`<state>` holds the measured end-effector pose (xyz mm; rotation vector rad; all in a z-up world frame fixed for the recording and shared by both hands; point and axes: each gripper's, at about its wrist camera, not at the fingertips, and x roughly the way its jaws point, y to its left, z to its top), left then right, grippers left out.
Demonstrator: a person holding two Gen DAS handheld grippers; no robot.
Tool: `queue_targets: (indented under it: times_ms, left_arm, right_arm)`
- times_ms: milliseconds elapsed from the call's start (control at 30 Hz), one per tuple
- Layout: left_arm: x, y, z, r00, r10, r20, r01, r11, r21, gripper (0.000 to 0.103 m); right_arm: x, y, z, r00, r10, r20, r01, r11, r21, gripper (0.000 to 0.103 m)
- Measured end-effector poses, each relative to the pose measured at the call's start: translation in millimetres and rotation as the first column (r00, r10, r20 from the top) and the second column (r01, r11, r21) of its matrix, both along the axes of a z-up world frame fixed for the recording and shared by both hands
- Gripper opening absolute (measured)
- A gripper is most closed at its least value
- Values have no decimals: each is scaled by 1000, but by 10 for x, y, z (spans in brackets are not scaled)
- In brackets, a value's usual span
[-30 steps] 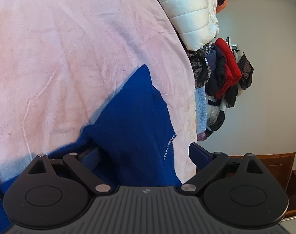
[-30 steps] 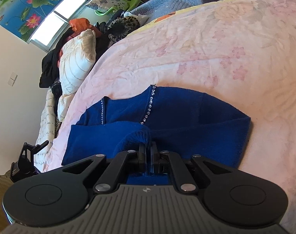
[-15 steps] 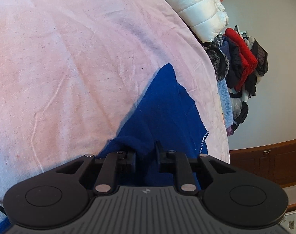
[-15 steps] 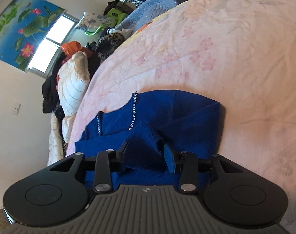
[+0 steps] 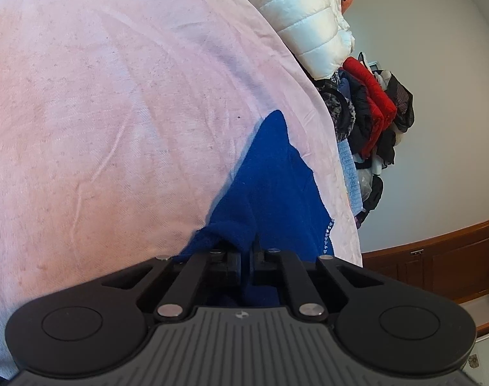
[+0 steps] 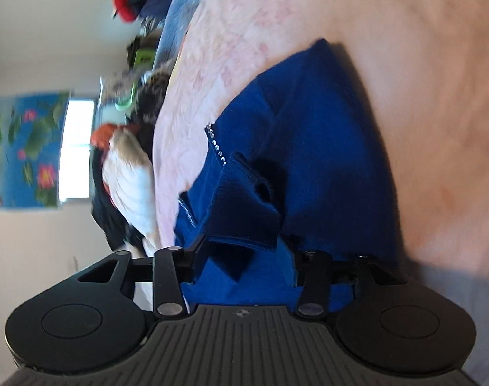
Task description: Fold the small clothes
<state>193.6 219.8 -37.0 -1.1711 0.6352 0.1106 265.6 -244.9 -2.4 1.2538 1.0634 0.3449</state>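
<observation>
While pinched by left tool (image 5: 248,251), one blue garment (image 5: 276,189).

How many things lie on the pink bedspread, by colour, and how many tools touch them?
Blue: 1, the sweater on the bedspread
Other colours: 0
Tools gripping it: 1, the left tool, shut on a fold
Tools opening: 1, the right tool, fabric between its fingers
Total: 1 garment, 2 tools

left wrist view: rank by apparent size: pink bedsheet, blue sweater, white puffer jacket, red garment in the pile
1. pink bedsheet, fills most of the view
2. blue sweater
3. white puffer jacket, close to the sweater in apparent size; it lies farther off and is cut by the frame edge, so this order is unsure
4. red garment, clearly smallest
</observation>
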Motion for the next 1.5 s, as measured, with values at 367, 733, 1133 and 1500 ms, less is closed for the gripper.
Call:
queue_targets:
  times_ms: [367, 733, 1133, 1500]
  left_arm:
    - [-4, 2, -22, 1000, 0, 8, 0, 1000, -8, 7]
    - [0, 11, -23, 1000, 1, 7, -1, 1000, -11, 7]
    - [5, 18, -32, 1000, -10, 13, 10, 1000, -11, 7]
    - [98, 75, 28, 998, -18, -61, 16, 999, -35, 6]
  right_arm:
    - [-237, 204, -50, 995, -93, -17, 95, 988, 120, 68]
    - [-224, 269, -459, 868, -425, -257, 490, 820, 297, 62]
    - [-78, 25, 705, 868, -286, 407, 402, 885, -236, 8]
    - [-58, -150, -5, 953, -220, 207, 288, 870, -400, 11]
